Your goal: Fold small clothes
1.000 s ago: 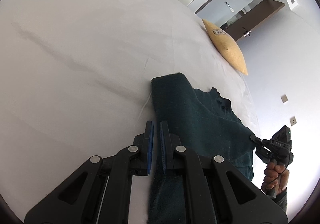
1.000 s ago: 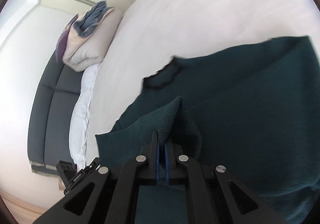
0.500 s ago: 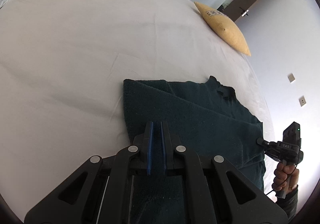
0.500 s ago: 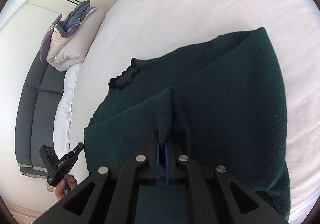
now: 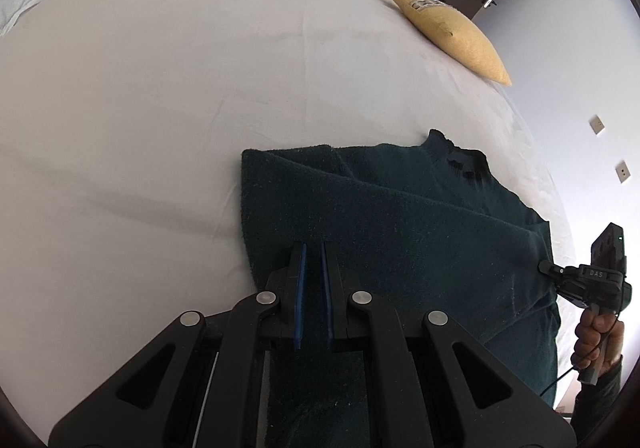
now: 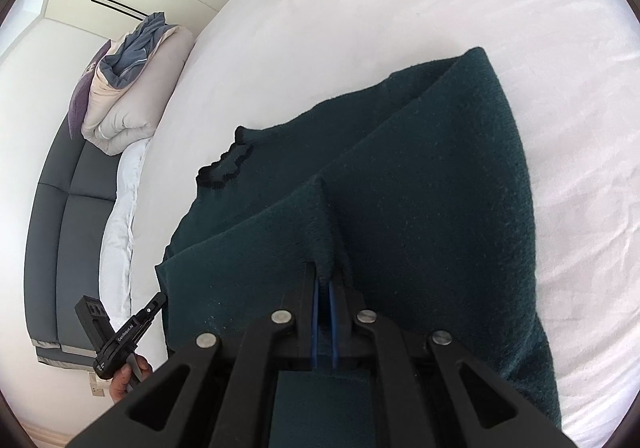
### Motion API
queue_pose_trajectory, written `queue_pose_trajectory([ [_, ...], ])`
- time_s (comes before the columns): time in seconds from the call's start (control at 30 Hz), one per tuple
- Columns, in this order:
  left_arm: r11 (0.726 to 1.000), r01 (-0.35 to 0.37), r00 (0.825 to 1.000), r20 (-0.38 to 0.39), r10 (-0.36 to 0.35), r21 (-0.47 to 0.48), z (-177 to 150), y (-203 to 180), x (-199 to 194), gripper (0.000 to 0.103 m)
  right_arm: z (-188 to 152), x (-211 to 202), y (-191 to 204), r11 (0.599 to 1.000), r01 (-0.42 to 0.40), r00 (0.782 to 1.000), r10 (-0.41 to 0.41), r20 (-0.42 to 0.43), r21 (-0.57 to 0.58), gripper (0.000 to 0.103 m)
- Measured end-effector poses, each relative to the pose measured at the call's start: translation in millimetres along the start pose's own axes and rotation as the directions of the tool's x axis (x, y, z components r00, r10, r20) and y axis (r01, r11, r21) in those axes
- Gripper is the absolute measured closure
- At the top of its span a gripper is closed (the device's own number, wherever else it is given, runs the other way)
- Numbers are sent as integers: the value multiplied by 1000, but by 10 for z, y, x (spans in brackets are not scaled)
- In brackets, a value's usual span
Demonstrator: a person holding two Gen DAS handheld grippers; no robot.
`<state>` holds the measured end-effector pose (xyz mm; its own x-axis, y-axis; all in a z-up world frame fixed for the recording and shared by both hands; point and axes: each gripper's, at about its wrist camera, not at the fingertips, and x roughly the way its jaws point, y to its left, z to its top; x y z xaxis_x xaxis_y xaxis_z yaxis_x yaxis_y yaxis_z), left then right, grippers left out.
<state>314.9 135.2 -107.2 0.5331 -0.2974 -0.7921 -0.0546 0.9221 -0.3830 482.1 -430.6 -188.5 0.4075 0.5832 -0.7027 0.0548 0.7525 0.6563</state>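
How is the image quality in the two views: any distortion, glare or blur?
Left wrist view: strong fisheye bending, the bed bulges; the wall at right is washed out; sweater sharp. Right wrist view: same curvature, dark vignette corners; sheet bright at right, and the sweater's knit stays clear.

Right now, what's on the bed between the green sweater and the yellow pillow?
Nothing. In the left wrist view, only bare white sheet stretches between the dark green sweater and the yellow pillow.

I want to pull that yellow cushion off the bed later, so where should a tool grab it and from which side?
Take the yellow cushion by its pointed corner, which thins to a flat tip a narrow tool can pinch. Come from the bed edge side, where that corner sticks out; its plump middle looks too thick.
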Motion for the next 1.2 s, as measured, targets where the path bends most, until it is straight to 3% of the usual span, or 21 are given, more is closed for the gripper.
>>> queue_pose_trajectory([
  [0.2, 1000, 12, 1000, 17, -13, 22, 36, -109, 4, 97, -49, -111, 21, 1000, -24, 1000, 24, 20, 10, 98],
  [0.43, 997, -42, 998, -33, 44, 65, 41, -140, 291, 97, -1, 5, -122, 999, 10, 1000, -10, -3, 46, 98],
  [0.6, 995, -51, 998, -30, 54, 81, 63, -153, 338, 97, -67, -1, -179, 998, -25, 1000, 25, 8, 50, 99],
  [0.63, 996, -50, 998, -29, 52, 80, 63, -152, 325, 97, -85, -57, -150, 999, 2, 1000, -3, 15, 41, 97],
  [0.67, 996, -49, 998, -27, 51, 75, 61, -151, 299, 97, -90, -126, -119, 999, 36, 999, -37, 34, 32, 88],
  [0.77, 997, -47, 999, 4, 47, 62, 51, -175, 200, 96, -130, -435, 48, 987, 161, 973, -158, 170, -3, 86],
  [0.8, 996, -50, 999, 20, 49, 69, 46, -199, 172, 96, -140, -499, 134, 991, 134, 971, -127, 202, -25, 86],
  [0.87, 995, -53, 998, 34, 50, 83, 53, -243, 173, 96, -170, -485, 363, 996, 2, 978, 16, 207, -86, 86],
  [0.93, 995, -61, 998, 0, 62, 81, 53, -254, 272, 96, -221, -289, 621, 978, -143, 976, 165, 141, -150, 86],
  [1.0, 994, -72, 997, 1, 72, 87, 38, -251, 333, 96, -283, 36, 882, 951, -249, 963, 263, 59, -185, 86],
  [1.1, 993, -66, 998, -2, 67, 94, 54, -240, 396, 96, -314, 572, 1073, 930, -326, 945, 327, -21, -170, 86],
  [1.17, 998, -22, 1000, -19, 23, 61, 94, -163, 401, 96, -293, 851, 1020, 943, -311, 950, 309, -40, -116, 86],
  [1.2, 1000, 5, 1000, -23, -5, 30, 118, -100, 366, 96, -278, 948, 926, 960, -267, 964, 265, -33, -88, 86],
])
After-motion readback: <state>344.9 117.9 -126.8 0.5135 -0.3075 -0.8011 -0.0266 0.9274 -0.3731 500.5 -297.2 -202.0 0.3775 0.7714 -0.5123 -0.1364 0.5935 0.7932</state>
